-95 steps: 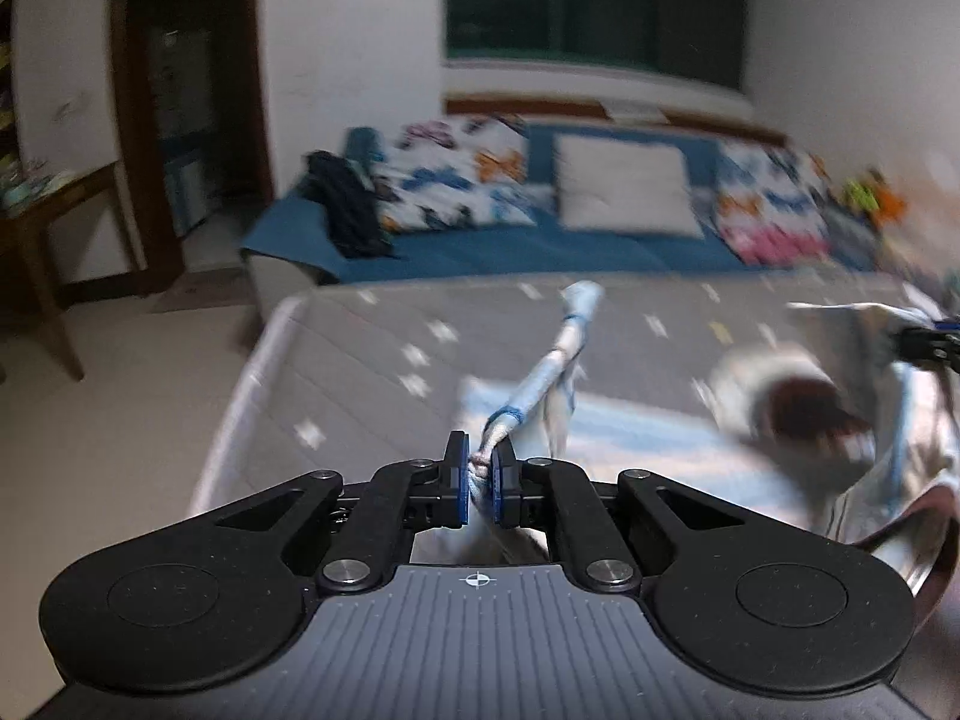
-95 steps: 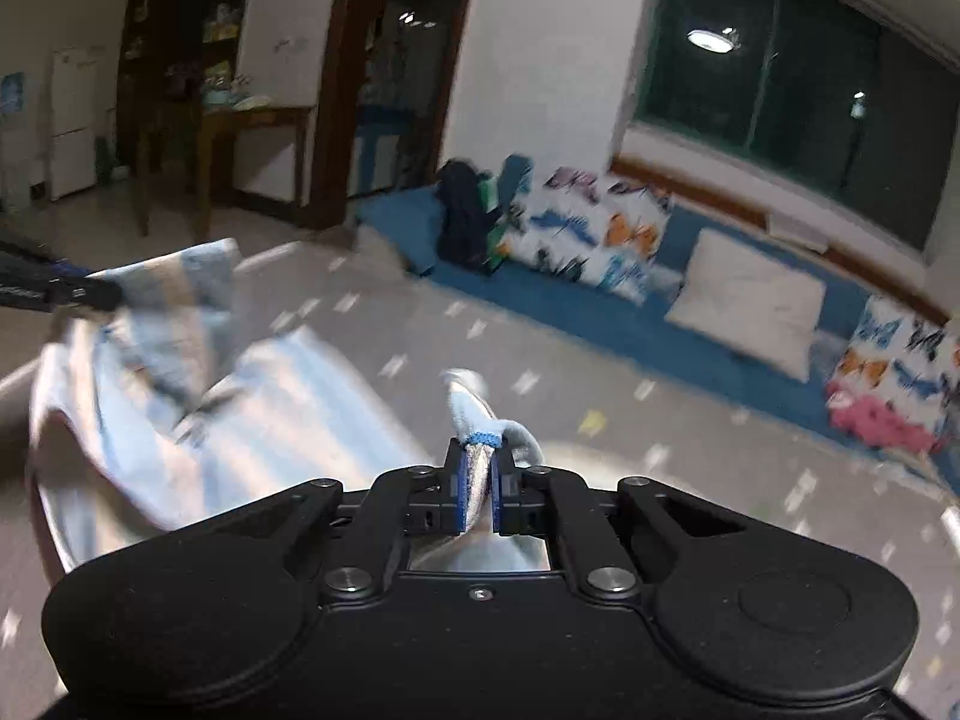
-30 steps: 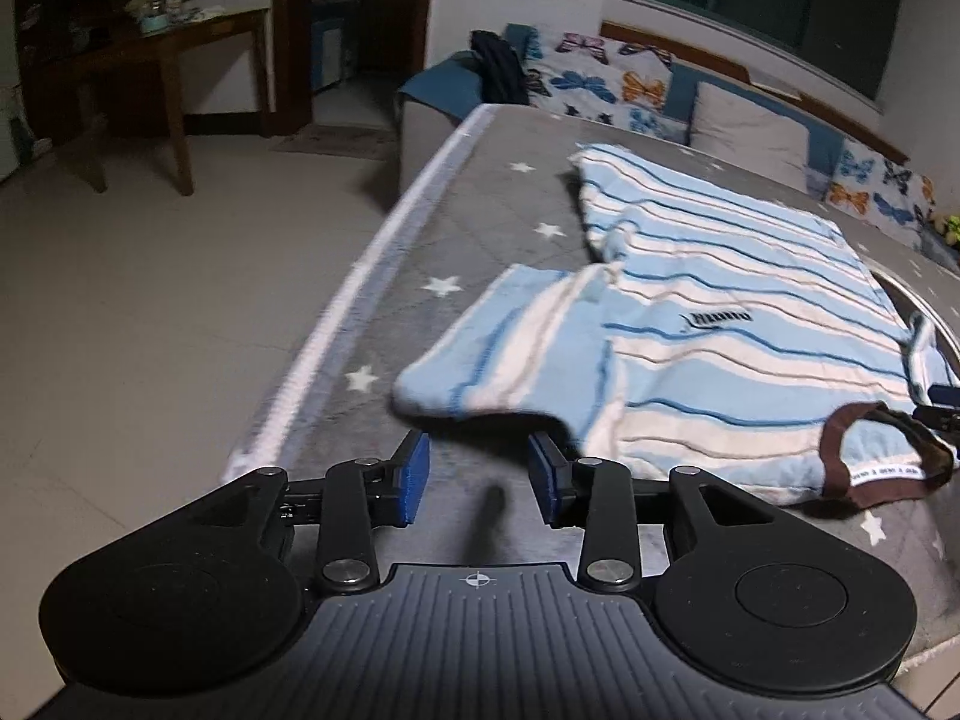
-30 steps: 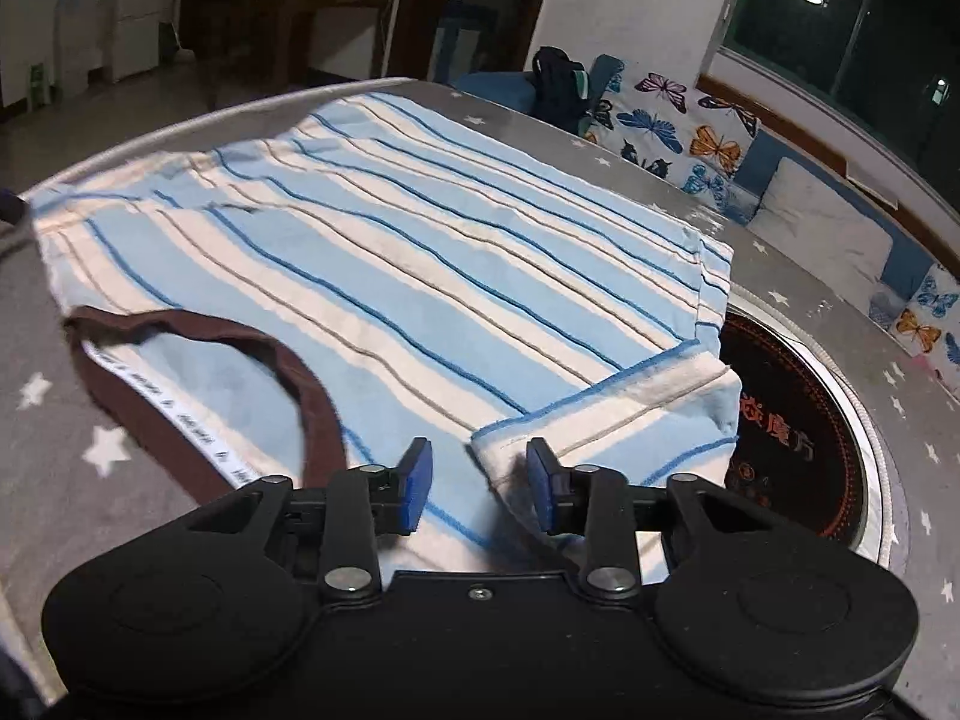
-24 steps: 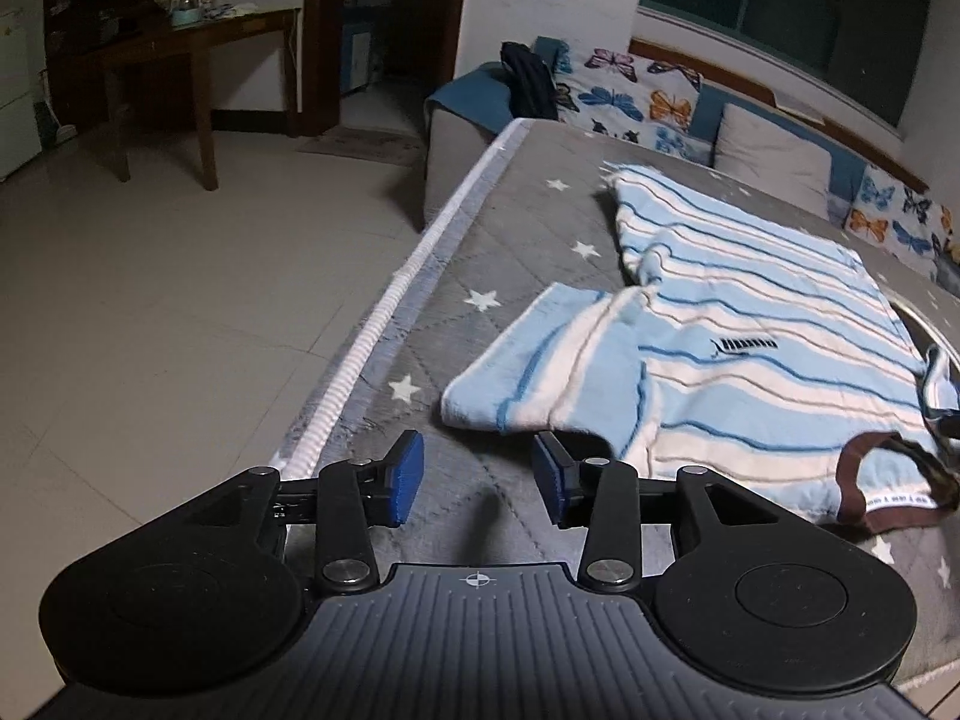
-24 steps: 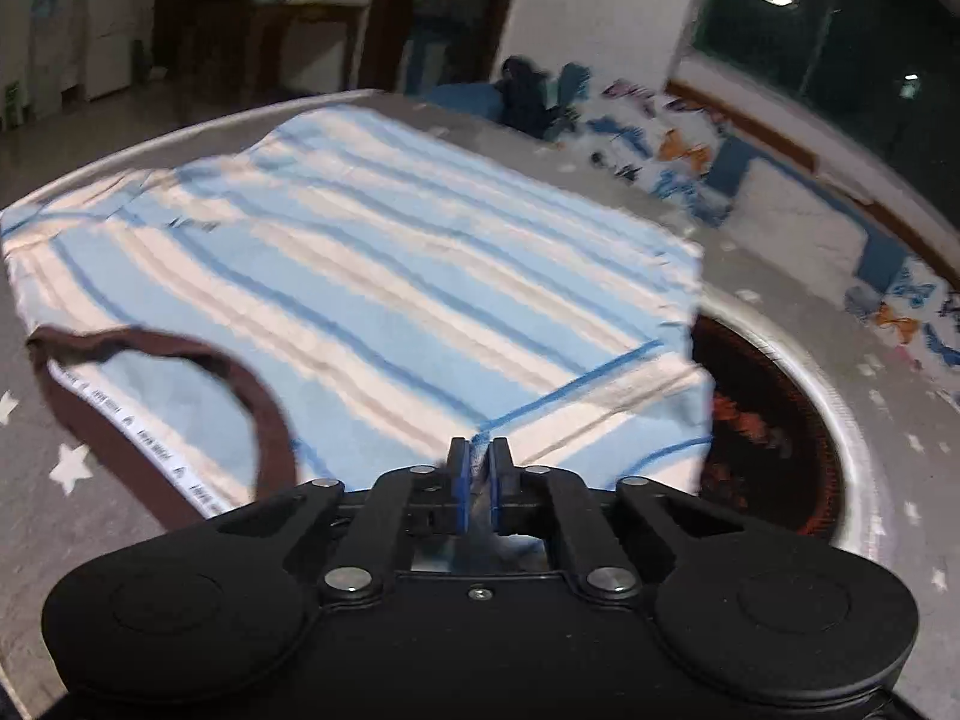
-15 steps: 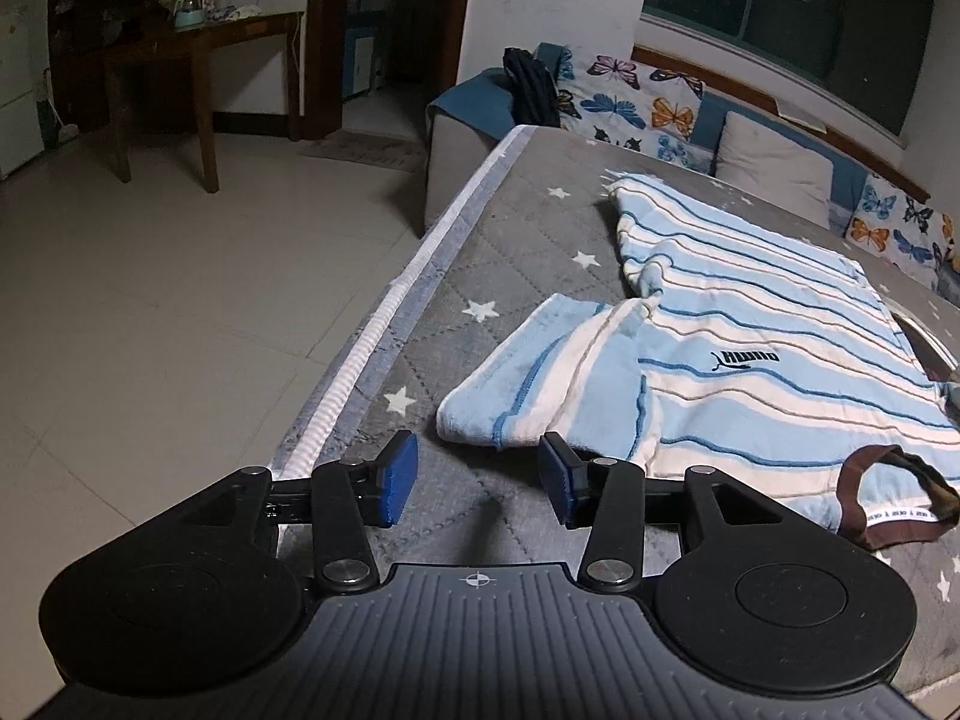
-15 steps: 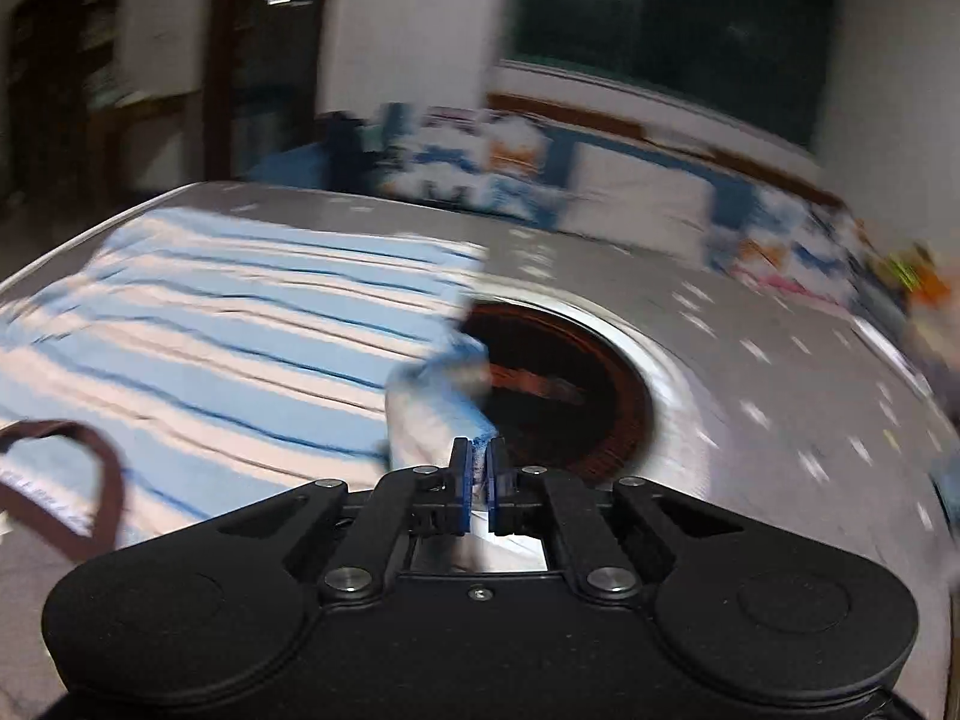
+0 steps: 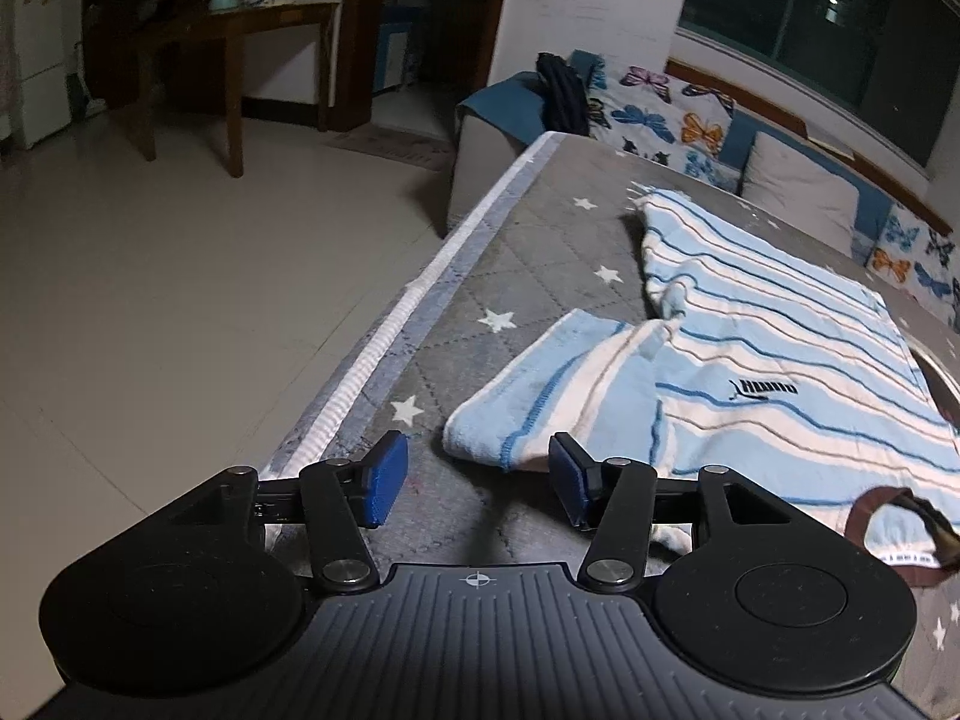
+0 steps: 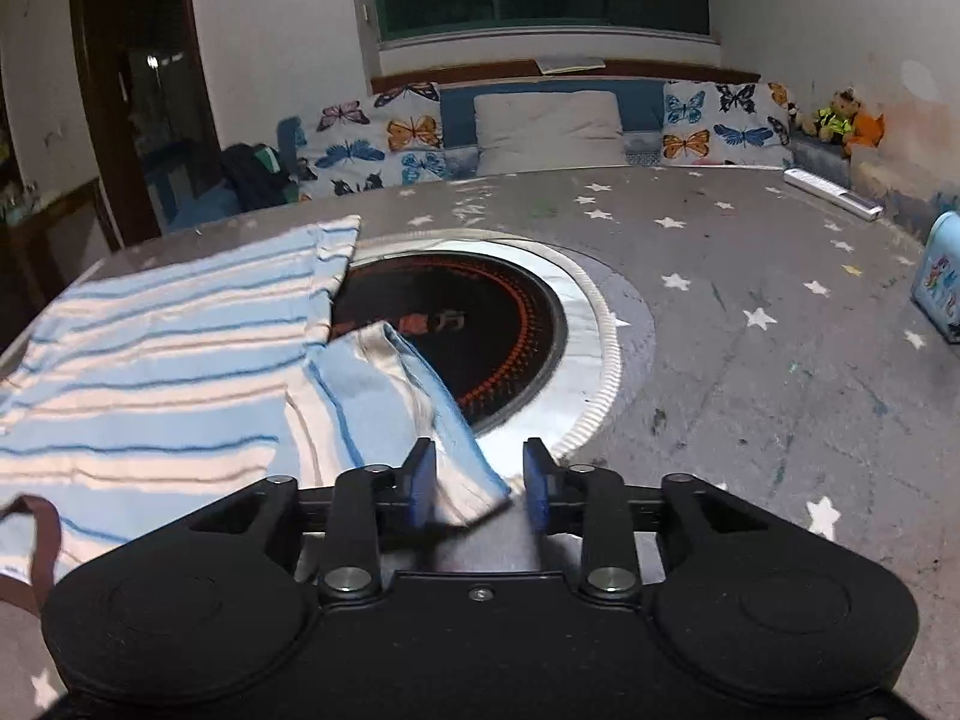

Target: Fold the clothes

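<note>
Lying spread flat on the bed (image 9: 540, 252): a striped shirt (image 9: 780, 348), front up, brown collar (image 9: 900, 516) toward the near edge, one sleeve (image 9: 540, 408) splayed out to the bed's left side, the other sleeve (image 10: 396, 396) draping partly over the round black patch (image 10: 480, 324) in the cover.

Hovering just short of the left sleeve's cuff: left gripper (image 9: 477, 477), jaws wide apart, holding nothing. Straddling the tip of the other sleeve: right gripper (image 10: 477, 483), jaws also apart, cloth lying between the pads but not pinched.

Fitting either a shirt laid out ready for folding or one being smoothed between folds; not settling which.

Risking from here:
- Closing the right gripper on only the thin cuff edge, letting the sleeve slip out mid-lift.
- Pinching the bed cover along with the cloth, dragging the whole shirt askew.
- Pulling one sleeve harder than the other, bunching the body and skewing the stripes.
- Sliding the shirt toward the near edge, where the collar is already lying close to the drop.
</note>
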`<state>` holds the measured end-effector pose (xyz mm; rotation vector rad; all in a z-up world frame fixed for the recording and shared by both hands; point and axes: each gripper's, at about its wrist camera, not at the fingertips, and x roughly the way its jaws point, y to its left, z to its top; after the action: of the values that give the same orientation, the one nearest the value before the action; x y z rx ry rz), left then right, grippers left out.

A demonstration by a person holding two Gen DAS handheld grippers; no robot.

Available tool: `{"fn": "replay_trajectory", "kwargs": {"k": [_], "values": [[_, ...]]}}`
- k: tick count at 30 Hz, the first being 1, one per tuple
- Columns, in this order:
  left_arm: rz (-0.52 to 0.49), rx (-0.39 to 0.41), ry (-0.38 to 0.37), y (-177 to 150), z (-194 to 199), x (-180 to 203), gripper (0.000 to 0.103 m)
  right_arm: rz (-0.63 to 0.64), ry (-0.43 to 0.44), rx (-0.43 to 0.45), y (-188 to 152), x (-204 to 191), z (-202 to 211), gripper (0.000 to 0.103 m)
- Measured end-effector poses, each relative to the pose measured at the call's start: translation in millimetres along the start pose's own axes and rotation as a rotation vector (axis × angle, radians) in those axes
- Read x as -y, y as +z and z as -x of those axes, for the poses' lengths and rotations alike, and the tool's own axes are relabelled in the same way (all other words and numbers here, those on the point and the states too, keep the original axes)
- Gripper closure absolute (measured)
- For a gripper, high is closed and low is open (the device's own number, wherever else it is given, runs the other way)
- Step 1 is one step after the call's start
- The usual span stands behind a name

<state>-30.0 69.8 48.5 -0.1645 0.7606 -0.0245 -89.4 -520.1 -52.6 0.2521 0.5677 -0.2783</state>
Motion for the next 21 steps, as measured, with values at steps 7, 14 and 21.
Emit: {"fn": "replay_trajectory", "kwargs": {"k": [7, 14, 21], "values": [[0.06, -0.039, -0.037, 1, -15, -2, 0.049, 0.007, 0.012, -0.027, -4, 0, -6, 0.065], [0.075, -0.034, -0.044, 1, -25, 1, 0.084, 0.018, 0.001, -0.025, -6, 2, -6, 0.065], [0.081, 0.101, -0.035, 7, -9, 2, 0.095, 0.028, -0.011, -0.022, -9, 4, -5, 0.065]]}}
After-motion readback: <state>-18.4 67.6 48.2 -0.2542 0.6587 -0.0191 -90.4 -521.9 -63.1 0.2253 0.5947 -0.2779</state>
